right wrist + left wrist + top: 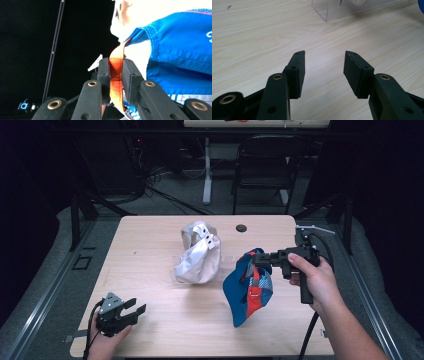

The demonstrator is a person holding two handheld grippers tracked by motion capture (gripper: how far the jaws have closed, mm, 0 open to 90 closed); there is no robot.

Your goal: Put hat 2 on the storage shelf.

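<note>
— What have you got hold of right now?

— My right gripper (257,261) is clamped on the orange strap (116,75) of the blue cap (247,290). The strap runs straight up between the two pads, and the cap hangs from it above the bench (160,320), off to the right side, crown sagging downward. Whether its lowest edge brushes the wood, I can't tell from the high view.

— And your other hand?

— My left gripper (122,312) rests near the front-left corner of the bench, jaws spread wide with nothing between them. Ahead of it I can see only bare wood and the corner of a clear plastic stand (342,10).

— Anything else out there?

— A white cap (197,255) sits around the middle of the bench, just left of the blue one, not touching it as far as I can make out.

— Where could this go wrong?

— The grip is my main worry. I hold only a thin strap, and the whole weight of the cap pulls on it. If I swing my hand quickly, I'd guess the strap could slide out of the pads, or the cap could twist and drop. Fabric that loose also swings; moved leftward carelessly, it might knock the white cap off its stand.

— So what would you do?

— Probably bring my left gripper over to steady the brim before carrying it anywhere.
</note>
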